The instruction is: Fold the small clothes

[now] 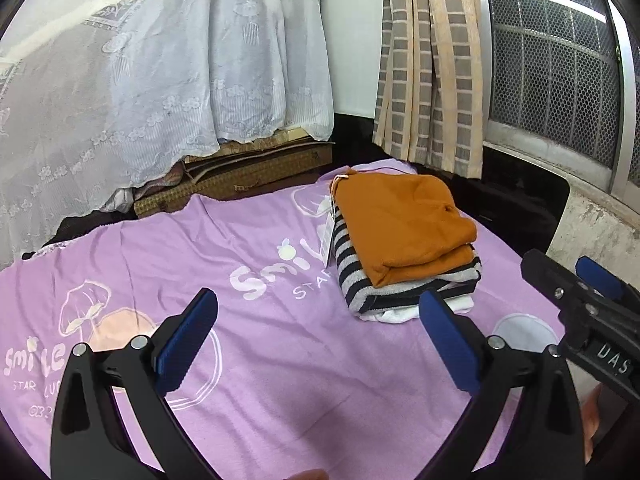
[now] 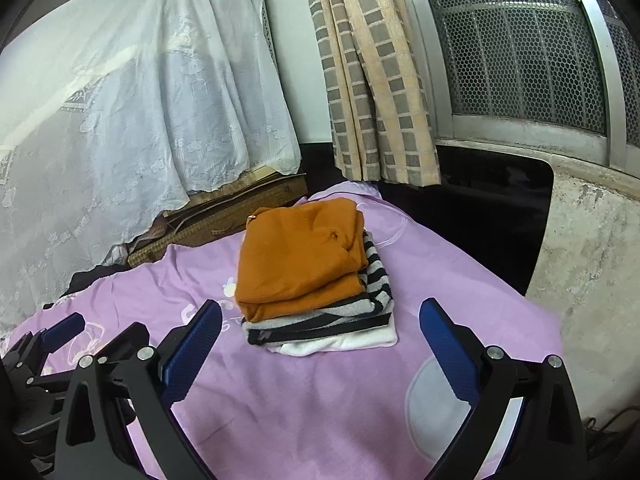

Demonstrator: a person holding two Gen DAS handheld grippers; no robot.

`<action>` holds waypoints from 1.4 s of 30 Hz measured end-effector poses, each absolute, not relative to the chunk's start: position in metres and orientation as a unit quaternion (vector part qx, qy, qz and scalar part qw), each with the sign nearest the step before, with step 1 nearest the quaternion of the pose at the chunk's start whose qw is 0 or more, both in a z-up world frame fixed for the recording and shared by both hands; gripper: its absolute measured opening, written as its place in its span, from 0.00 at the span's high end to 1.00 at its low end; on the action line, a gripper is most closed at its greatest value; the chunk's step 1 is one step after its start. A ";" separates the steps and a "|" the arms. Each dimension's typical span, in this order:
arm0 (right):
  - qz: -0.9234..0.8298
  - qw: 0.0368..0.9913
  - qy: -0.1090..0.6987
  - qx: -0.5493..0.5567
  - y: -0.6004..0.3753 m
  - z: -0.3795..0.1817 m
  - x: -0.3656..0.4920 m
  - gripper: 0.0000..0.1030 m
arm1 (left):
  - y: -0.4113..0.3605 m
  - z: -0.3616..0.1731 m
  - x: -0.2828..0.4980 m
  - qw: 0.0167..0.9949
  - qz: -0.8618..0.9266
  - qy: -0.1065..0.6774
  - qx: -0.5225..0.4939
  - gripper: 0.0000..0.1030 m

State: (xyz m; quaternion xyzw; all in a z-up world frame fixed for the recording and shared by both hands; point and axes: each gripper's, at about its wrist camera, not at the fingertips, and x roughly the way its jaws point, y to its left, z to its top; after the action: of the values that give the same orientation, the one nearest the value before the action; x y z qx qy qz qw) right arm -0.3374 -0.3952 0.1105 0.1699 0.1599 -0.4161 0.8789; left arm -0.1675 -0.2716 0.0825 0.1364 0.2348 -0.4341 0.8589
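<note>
Left hand-held gripper [image 1: 320,344] and right hand-held gripper [image 2: 320,354] spread apart, empty; folded clothes stack [image 2: 312,276] on purple sheet [image 2: 304,408].

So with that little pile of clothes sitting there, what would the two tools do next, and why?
Probably just draw back. The orange top already lies folded on the striped one and a white one on the purple sheet. Both the left tool and the right tool are open and hold nothing, and no unfolded garment shows.

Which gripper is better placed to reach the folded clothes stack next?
Right, probably. The right gripper, open, faces the folded orange garment topping the stack; for the left gripper, also open, it lies off right.
</note>
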 end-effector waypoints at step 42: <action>-0.397 0.889 0.154 0.169 -0.383 0.113 -0.332 0.03 | -0.269 0.084 -0.167 0.858 -0.436 0.234 0.138 0.05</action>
State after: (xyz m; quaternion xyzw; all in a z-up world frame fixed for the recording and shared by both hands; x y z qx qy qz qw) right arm -0.3323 -0.3827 0.1134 0.1693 0.1542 -0.3972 0.8887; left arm -0.1674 -0.2689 0.0840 0.1383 0.2338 -0.4364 0.8578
